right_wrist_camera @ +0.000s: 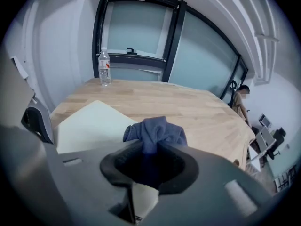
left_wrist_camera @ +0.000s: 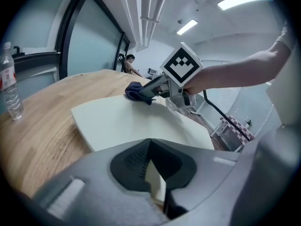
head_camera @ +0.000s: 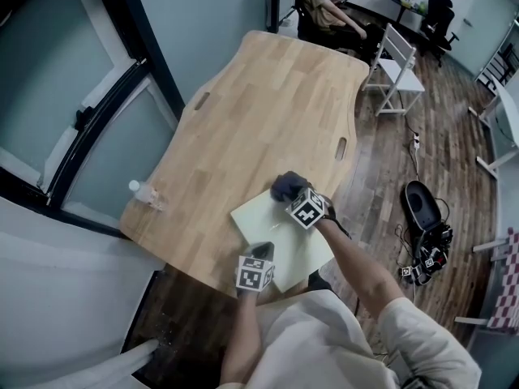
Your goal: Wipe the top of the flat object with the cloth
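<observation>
A pale flat board [head_camera: 280, 235] lies on the wooden table [head_camera: 268, 112] at its near edge. My left gripper [head_camera: 263, 254] is shut on the board's near edge, and the pale edge [left_wrist_camera: 153, 178] shows pinched between its jaws. My right gripper [head_camera: 295, 196] holds a dark blue cloth [head_camera: 287, 185] bunched on the board's far corner. In the right gripper view the cloth [right_wrist_camera: 155, 133] sticks out of the shut jaws above the board [right_wrist_camera: 94, 121]. The left gripper view shows the cloth [left_wrist_camera: 136, 91] resting on the board [left_wrist_camera: 127, 121].
A clear water bottle [head_camera: 144, 194] stands near the table's left edge, close to a glass wall. A person [head_camera: 323, 5] sits at the far end. A white chair [head_camera: 397, 65] and a dark device with cables [head_camera: 425, 232] are on the floor to the right.
</observation>
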`<action>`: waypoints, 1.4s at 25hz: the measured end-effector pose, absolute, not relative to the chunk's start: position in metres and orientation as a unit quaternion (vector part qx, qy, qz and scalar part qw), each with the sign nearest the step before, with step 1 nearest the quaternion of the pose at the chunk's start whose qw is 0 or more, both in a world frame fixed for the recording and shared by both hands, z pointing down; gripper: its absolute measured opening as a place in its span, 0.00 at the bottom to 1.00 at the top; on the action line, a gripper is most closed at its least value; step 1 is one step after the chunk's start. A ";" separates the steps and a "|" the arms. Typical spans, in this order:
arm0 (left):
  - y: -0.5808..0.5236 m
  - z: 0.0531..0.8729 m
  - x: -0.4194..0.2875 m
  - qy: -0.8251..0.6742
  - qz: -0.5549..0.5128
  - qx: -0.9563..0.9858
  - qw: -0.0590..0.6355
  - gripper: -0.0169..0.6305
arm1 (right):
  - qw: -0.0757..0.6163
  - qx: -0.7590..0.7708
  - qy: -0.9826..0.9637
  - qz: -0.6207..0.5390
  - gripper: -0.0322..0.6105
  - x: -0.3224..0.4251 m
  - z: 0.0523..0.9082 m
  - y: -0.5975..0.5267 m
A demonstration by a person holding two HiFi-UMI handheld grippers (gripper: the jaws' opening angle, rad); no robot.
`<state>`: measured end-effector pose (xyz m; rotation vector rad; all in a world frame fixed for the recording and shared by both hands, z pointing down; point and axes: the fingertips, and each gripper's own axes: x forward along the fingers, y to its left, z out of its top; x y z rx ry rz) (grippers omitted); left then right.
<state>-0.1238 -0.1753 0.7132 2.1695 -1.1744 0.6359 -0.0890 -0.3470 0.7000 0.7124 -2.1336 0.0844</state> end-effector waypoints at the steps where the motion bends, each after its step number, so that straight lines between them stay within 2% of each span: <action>1: -0.175 0.713 -0.124 -0.443 0.237 0.813 0.294 0.04 | 0.430 0.284 -0.856 0.031 0.20 -0.088 0.701 -0.345; 14: -0.177 0.714 -0.128 -0.453 0.236 0.809 0.292 0.04 | 0.433 0.270 -0.860 0.002 0.20 -0.050 0.708 -0.290; 29: -0.181 0.714 -0.127 -0.455 0.242 0.808 0.286 0.04 | 0.399 0.156 -0.903 0.017 0.20 -0.157 0.702 -0.224; 35: -0.188 0.710 -0.130 -0.475 0.261 0.805 0.240 0.04 | 0.402 0.158 -0.902 -0.015 0.20 -0.171 0.704 -0.227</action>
